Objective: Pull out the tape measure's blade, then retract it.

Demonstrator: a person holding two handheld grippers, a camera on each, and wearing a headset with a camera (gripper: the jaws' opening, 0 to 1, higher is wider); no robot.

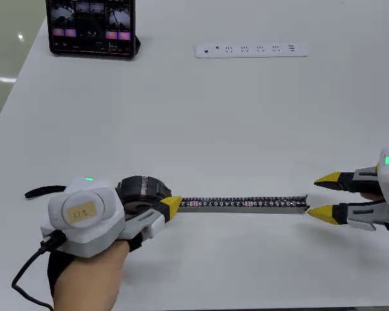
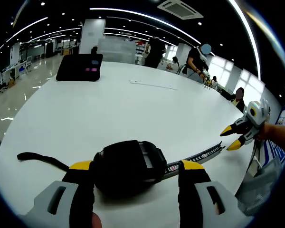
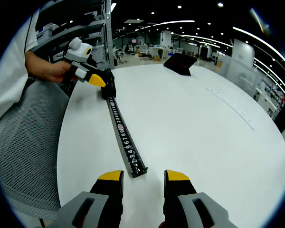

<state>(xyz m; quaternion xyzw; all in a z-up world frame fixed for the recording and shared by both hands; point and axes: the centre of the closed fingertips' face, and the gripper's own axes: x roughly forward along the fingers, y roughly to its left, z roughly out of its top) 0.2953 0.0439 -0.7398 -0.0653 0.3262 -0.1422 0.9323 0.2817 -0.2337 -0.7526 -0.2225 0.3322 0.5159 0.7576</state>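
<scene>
Left hand-held gripper (image 1: 152, 201), lower left, pinches the tape measure (image 1: 139, 189). Blade (image 1: 243, 203) lies extended along the counter (image 1: 246, 116). Right hand-held gripper (image 1: 315, 197) sits at its tip, jaws spread.

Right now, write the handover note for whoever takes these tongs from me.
The left tongs are shut on the black round tape measure case, which sits on the white table.
The right tongs are open at the free end of the dark numbered blade, not clamped on it.
The blade is drawn out of the case and lies flat on the table, pointing toward the right tongs.
Done: the pull-out, at least in part.
Left: retract the blade into the case. It is probably best to keep the case gripped while the blade runs back.
</scene>
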